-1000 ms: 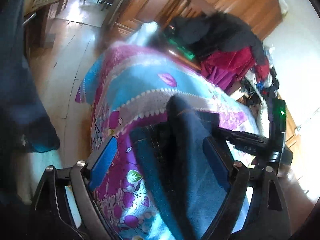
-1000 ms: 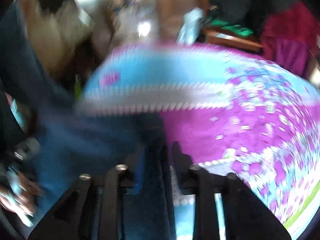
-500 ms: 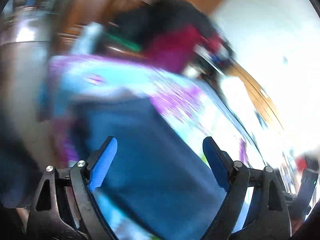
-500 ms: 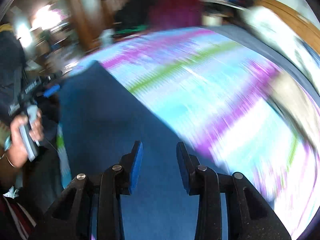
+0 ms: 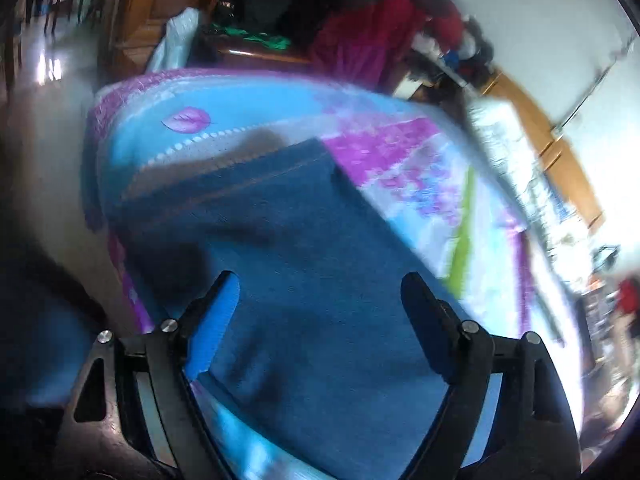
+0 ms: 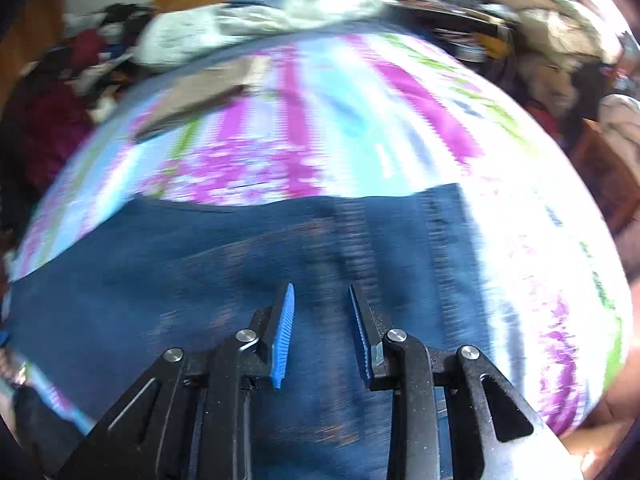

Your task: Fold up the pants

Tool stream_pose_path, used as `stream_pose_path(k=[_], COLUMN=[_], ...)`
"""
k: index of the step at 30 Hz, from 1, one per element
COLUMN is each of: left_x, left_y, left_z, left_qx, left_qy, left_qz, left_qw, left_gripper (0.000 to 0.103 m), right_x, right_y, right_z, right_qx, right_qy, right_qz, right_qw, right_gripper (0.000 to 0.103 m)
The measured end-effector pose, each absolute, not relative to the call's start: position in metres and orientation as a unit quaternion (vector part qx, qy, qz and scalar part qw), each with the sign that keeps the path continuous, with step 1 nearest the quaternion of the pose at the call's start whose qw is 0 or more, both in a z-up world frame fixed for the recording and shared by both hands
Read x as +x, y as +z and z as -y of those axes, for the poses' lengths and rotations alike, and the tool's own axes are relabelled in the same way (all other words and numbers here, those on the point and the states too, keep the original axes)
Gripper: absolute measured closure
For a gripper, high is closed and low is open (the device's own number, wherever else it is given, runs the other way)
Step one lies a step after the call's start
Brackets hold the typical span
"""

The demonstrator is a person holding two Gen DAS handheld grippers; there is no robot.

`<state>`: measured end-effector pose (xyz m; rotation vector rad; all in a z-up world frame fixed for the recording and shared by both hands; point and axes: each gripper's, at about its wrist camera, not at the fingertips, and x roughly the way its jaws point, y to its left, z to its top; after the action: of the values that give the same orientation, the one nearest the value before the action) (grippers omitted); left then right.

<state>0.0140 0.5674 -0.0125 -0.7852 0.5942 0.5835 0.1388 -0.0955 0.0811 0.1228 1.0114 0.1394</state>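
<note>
Hovering over the bed, I hold both tongs above the pants (image 5: 304,240), which lie spread flat on the patterned bedspread (image 5: 420,168). They are dark blue denim, and through my left camera I see them run from under my fingers away toward the near corner of the bed, where a straight stitched edge ends them just short of the blue band with a purple leaf print.

My left gripper (image 5: 320,312) is spread wide, its blue pads well apart with nothing between them; the denim lies below, and I cannot tell whether the fingertips (image 5: 220,300) touch it.

My right gripper (image 6: 320,312) is parted too, though far more narrowly, with a clear gap between its ribbed blue pads. It grips nothing. Through that camera the pants fill the lower half of the view, their far edge running across the bedspread in a slightly wavy line, and a lengthwise seam shows to the right of my fingers. The picture is smeared by motion, so finer detail is lost.

Beyond the bed, a heap of dark and red clothes (image 5: 360,20) sits against wooden furniture, and a white bundle of cloth (image 6: 248,20) lies at the far side of the mattress.
</note>
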Motion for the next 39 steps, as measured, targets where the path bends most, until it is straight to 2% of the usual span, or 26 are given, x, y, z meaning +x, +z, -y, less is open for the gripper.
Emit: stream_pose_path(k=[3,4,6,10,13,16,19,21,23,28,34,36,37,39], left_x=[0.021,0.026,0.041,0.054,0.064,0.061,0.051,0.051,0.042,0.034,0.048,0.047,0.046,0.047], left_y=[-0.012,-0.016,-0.039,-0.037,-0.026,-0.022,-0.030,-0.033,-0.032,-0.036,-0.033,-0.035,-0.036,-0.037], left_z=[-0.533,-0.522,-0.503,-0.480,-0.478,-0.480,-0.476,-0.476,-0.473,-0.479,-0.473,-0.473,-0.473,-0.472], left_qx=[-0.344,-0.329,-0.298,-0.215,-0.238,-0.272,-0.294,-0.293,-0.286,-0.293,-0.267,-0.271,-0.272,-0.266], left_qy=[0.225,0.209,0.188,0.214,0.204,0.200,0.201,0.205,0.209,0.219,0.224,0.226,0.227,0.228], left_qz=[-0.308,-0.326,-0.394,-0.423,-0.411,-0.397,-0.412,-0.417,-0.418,-0.410,-0.422,-0.418,-0.417,-0.415], left_qw=[0.858,0.861,0.849,0.854,0.856,0.853,0.839,0.836,0.837,0.835,0.837,0.837,0.837,0.840], left_gripper=[0.019,0.018,0.018,0.018,0.018,0.018,0.018,0.018,0.018,0.018,0.017,0.017,0.017,0.016], right_x=[0.109,0.097,0.075,0.072,0.112,0.174,0.249,0.283,0.282,0.246,0.269,0.272,0.275,0.278], right_y=[0.072,0.061,0.027,0.052,0.091,0.099,0.081,0.062,0.052,0.062,0.069,0.057,0.047,0.029], right_z=[0.041,0.027,0.019,0.039,0.058,0.059,0.050,0.051,0.039,0.037,0.035,0.034,0.031,0.024], right_qx=[0.023,0.014,0.048,0.044,0.035,0.027,0.039,0.007,-0.047,-0.104,-0.033,-0.030,-0.026,-0.031], right_qy=[0.179,0.190,0.179,0.199,0.182,0.158,0.148,0.151,0.157,0.172,0.167,0.178,0.183,0.175], right_qz=[-0.499,-0.515,-0.569,-0.542,-0.458,-0.432,-0.472,-0.538,-0.568,-0.549,-0.511,-0.546,-0.566,-0.590], right_qw=[0.848,0.836,0.801,0.815,0.869,0.888,0.868,0.830,0.807,0.811,0.843,0.818,0.803,0.787], right_gripper=[0.070,0.067,0.065,0.066,0.063,0.063,0.063,0.063,0.063,0.063,0.064,0.071,0.078,0.079])
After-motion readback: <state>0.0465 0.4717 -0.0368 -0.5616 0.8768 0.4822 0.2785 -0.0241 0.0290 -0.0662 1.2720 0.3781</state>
